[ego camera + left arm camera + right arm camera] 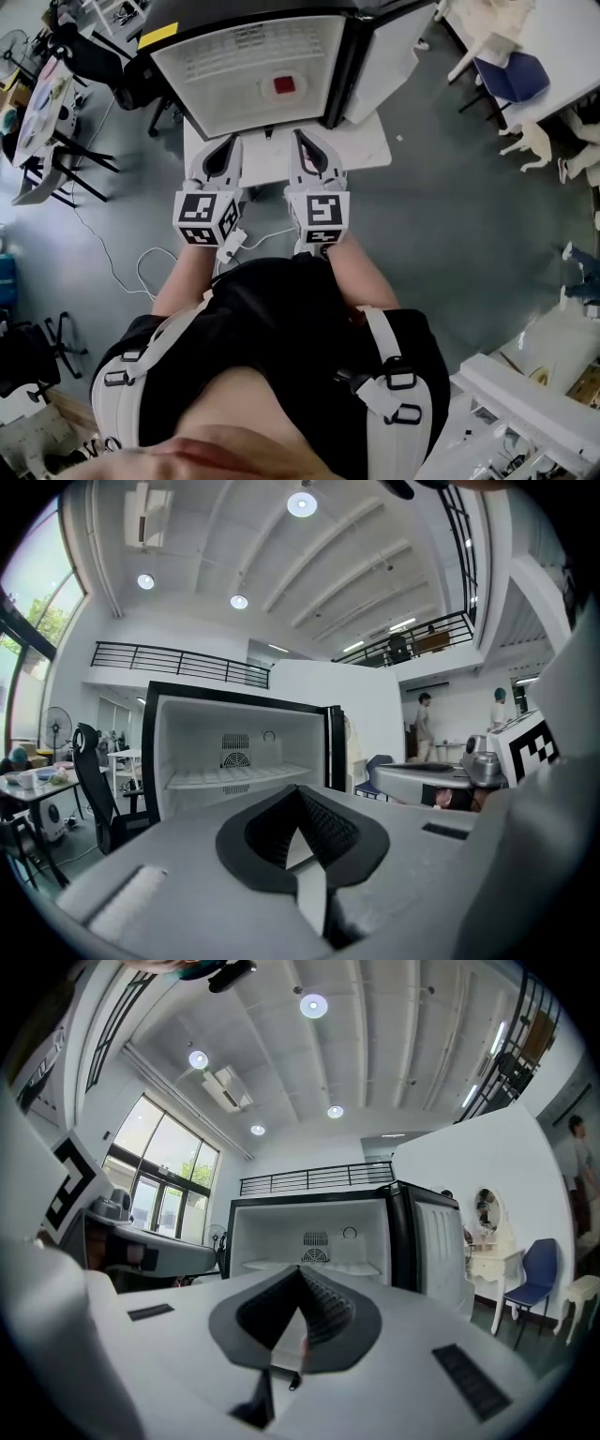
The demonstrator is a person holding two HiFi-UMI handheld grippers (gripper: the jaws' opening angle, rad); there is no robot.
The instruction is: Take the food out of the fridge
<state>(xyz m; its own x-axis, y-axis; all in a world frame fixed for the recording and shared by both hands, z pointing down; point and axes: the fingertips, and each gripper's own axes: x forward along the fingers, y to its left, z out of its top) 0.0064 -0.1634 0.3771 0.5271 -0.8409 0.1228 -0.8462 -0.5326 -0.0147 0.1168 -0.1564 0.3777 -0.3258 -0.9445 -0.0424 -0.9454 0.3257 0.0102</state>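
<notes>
Left tool (225, 145): you hold it out in front of your torso, forearm extended, pointing at the open fridge (225, 94). Its jaws are pressed together with nothing between them.
Right tool (302, 141): you hold it just beside the left one and parallel to it, aimed the same way. Its jaws are also pressed together and empty.
Marker cubes (206, 217): they sit side by side at the rear of the tools, close to your waist.
Red item (284, 86): it lies inside the fridge compartment, ahead of both tools and apart from them.
Fridge shelf (234, 776): a white shelf that crosses the compartment.
</notes>
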